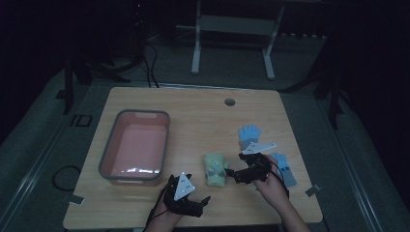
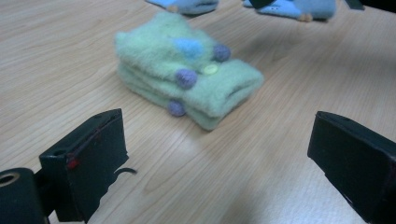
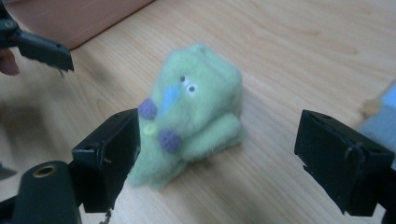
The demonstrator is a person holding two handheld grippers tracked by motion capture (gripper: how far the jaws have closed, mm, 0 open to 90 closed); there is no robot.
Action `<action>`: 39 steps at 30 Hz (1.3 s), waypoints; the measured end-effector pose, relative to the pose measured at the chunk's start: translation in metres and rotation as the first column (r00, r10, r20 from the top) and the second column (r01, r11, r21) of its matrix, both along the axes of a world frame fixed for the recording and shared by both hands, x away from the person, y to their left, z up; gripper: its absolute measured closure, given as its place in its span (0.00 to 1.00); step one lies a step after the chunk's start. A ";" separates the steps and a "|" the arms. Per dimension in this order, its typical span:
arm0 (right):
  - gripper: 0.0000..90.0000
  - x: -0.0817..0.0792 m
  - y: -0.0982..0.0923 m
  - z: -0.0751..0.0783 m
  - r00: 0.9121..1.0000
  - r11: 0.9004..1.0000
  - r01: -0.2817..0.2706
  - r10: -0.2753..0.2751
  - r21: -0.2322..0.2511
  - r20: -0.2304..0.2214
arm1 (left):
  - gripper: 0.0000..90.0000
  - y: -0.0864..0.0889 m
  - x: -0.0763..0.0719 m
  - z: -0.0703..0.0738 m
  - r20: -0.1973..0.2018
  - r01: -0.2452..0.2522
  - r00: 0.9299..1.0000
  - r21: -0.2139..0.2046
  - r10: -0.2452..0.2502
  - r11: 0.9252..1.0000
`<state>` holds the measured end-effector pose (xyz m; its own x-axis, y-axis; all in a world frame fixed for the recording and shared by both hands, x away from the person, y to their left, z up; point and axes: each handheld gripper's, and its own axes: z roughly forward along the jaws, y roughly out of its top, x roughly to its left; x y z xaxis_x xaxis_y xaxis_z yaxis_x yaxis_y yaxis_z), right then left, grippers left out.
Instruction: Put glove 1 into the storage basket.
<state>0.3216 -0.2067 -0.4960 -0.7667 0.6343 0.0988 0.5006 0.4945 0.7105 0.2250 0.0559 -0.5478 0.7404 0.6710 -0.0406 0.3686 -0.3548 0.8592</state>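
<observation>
High view shows the folded pale-green fleece gloves with purple pompoms [image 1: 215,169] lying flat on the light wooden counter [image 1: 203,116], just right of the pink plastic tub with a grey rim [image 1: 167,130] and free of both claws. The right claw [image 1: 233,172] sits just beside the bundle's right edge with its jaws spread wide and nothing pinched; in the right gripper view the green bundle [image 3: 194,116] stands between and beyond the black jaws, untouched by either. The left claw [image 1: 203,202] hovers near the counter's front edge, also wide open, and in the left gripper view the bundle [image 2: 187,70] lies well ahead of it. As a judgement, the main risk is that the stack comes apart: the soft layers are only laid on one another, so a pinch that catches the top layer alone would peel it off and unfold the pair. A jaw sliding in low could also shove the light bundle across the smooth wood rather than grasp it, or snag a pompom. The right claw's trailing cable and the hand behind it are close to the blue knitted glove [image 1: 284,169] at the right, which could be dragged. By count: one green folded bundle, two blue gloves, the second blue glove [image 1: 250,135] lying farther back, one pink tub, and two claws.
</observation>
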 end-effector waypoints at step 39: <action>0.41 0.079 0.034 -0.046 0.959 0.986 -0.151 0.164 0.073 -0.233 | 0.47 -0.053 0.050 -0.008 0.046 0.284 0.949 0.301 -0.311 0.910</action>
